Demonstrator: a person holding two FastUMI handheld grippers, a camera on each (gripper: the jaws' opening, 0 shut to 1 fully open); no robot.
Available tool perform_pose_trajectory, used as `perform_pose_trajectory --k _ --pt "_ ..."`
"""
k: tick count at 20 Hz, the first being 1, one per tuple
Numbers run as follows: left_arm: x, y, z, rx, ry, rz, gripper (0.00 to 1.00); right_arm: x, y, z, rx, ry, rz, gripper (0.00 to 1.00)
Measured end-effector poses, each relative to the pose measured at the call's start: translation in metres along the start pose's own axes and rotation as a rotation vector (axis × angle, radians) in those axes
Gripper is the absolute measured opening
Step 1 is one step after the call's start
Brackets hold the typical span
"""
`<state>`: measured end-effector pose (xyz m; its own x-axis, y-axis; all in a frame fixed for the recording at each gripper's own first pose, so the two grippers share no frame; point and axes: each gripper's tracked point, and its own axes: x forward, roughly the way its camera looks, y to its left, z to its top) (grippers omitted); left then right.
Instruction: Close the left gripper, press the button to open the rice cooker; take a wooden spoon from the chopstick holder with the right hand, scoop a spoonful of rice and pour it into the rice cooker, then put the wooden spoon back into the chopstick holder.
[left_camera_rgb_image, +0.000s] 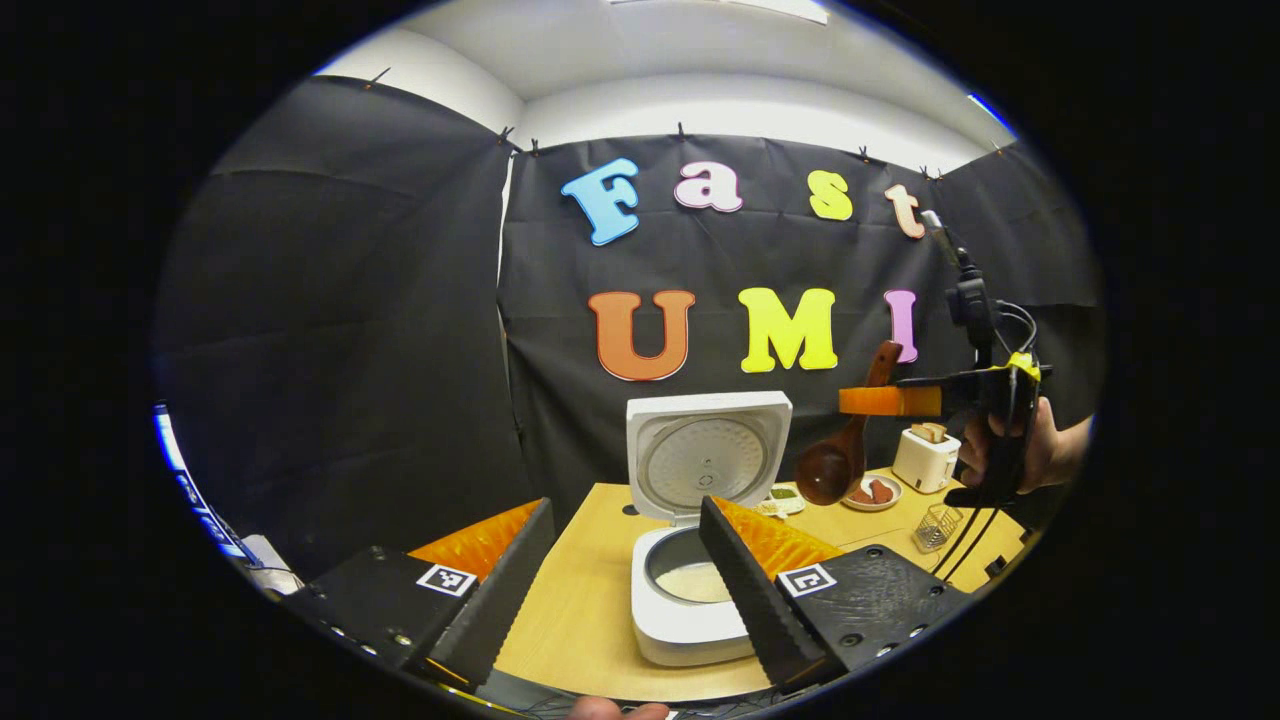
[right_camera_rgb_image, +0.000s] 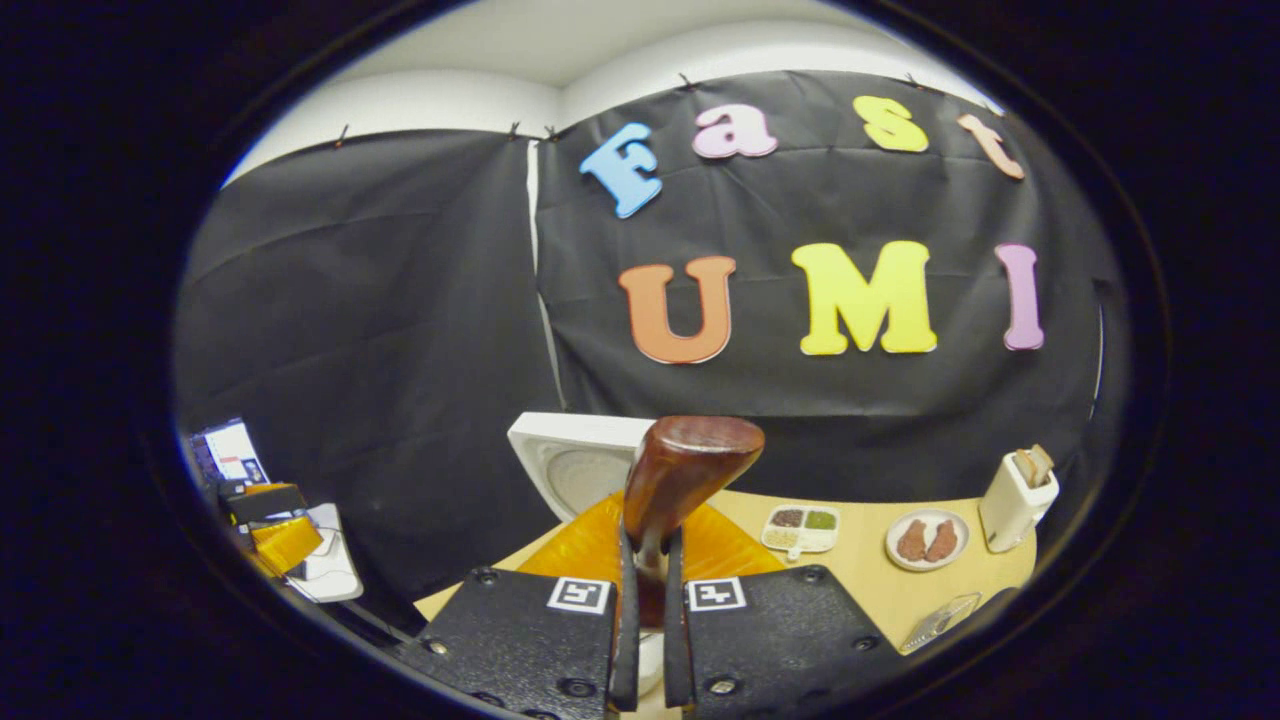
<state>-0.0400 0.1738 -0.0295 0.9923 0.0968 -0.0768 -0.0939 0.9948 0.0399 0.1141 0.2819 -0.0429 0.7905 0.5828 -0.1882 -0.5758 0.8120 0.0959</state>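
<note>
right gripper (right_camera_rgb_image: 640, 600) clamped on wooden spoon (right_camera_rgb_image: 680, 480), left gripper (left_camera_rgb_image: 625, 560) spread wide before open rice cooker (left_camera_rgb_image: 690, 500)

Even overhead light, dim against the dark cloth; strong fisheye bending at the edges; focus mostly sharp.

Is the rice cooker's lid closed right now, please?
No, the rice cooker stands with its lid raised upright, its inner pot exposed.

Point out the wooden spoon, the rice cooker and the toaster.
wooden spoon (left_camera_rgb_image: 828, 468): left gripper view, on the back of its bowl.
rice cooker (left_camera_rgb_image: 708, 462): left gripper view, on the inside of its raised lid.
toaster (right_camera_rgb_image: 1012, 505): right gripper view, on its white side wall.
</note>
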Motion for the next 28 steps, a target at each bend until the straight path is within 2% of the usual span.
perform_pose_trajectory --k 3,7,12,17,19,22,28 --pt "0.000 -0.028 0.009 0.002 -0.012 -0.002 0.94 -0.031 -0.055 0.014 0.040 -0.028 -0.057 0.15" --pt "0.010 -0.063 0.023 0.002 -0.016 -0.003 0.94 -0.066 -0.150 0.016 0.097 -0.042 -0.190 0.15" --pt "0.022 -0.101 0.035 -0.026 -0.014 -0.010 0.94 -0.114 -0.253 -0.014 0.173 -0.027 -0.354 0.15" --pt "0.034 -0.133 0.041 -0.030 0.011 -0.007 0.94 -0.133 -0.335 -0.061 0.253 0.019 -0.478 0.15" --pt "0.036 -0.138 0.042 -0.008 0.024 0.009 0.94 -0.132 -0.353 -0.085 0.285 0.045 -0.496 0.15" --pt "0.038 -0.152 0.048 -0.025 0.029 0.017 0.94 -0.124 -0.372 -0.122 0.323 0.082 -0.504 0.15" --pt "0.038 -0.164 0.038 0.002 0.069 0.040 0.95 -0.095 -0.385 -0.189 0.275 0.142 -0.479 0.15"
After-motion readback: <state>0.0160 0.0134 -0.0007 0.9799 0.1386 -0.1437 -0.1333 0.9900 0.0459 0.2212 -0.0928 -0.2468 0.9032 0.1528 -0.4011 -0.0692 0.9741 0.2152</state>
